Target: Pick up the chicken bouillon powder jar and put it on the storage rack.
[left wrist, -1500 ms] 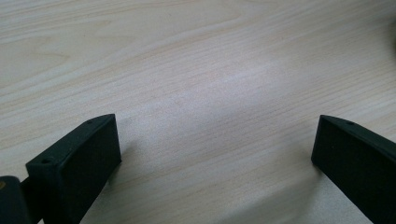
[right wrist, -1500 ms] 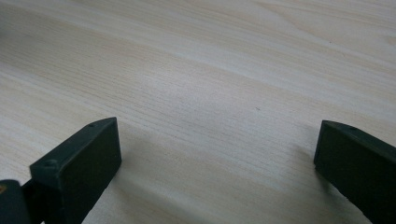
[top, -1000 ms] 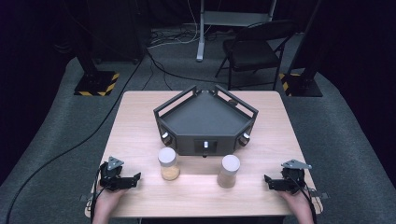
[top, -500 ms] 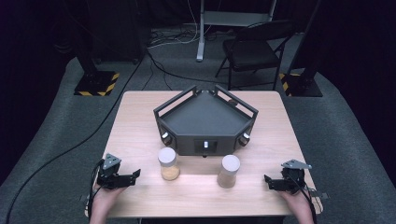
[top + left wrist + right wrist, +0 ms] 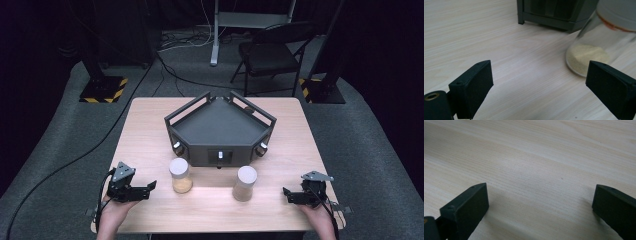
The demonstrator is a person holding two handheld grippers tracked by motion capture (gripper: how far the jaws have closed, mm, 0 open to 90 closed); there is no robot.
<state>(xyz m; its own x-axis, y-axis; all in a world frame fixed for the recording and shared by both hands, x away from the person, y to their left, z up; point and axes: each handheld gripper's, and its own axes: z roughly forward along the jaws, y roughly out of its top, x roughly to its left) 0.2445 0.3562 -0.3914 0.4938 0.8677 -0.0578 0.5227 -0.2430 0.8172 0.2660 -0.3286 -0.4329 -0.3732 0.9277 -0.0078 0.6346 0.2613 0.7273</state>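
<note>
The tabletop (image 5: 150, 130) is pale wood with fine grain and a smooth, slightly shiny finish. The left jar (image 5: 180, 175) is clear, glossy glass or plastic with fine sandy powder inside and a matt pale lid. The tray (image 5: 220, 127) looks like dark matt plastic. The tongs (image 5: 539, 82) have black matt pads, slightly rough.

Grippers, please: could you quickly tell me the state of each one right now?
Left gripper: open, nothing between its jaws, the jar just ahead of it.
Right gripper: open, holding nothing, over bare table.
</note>
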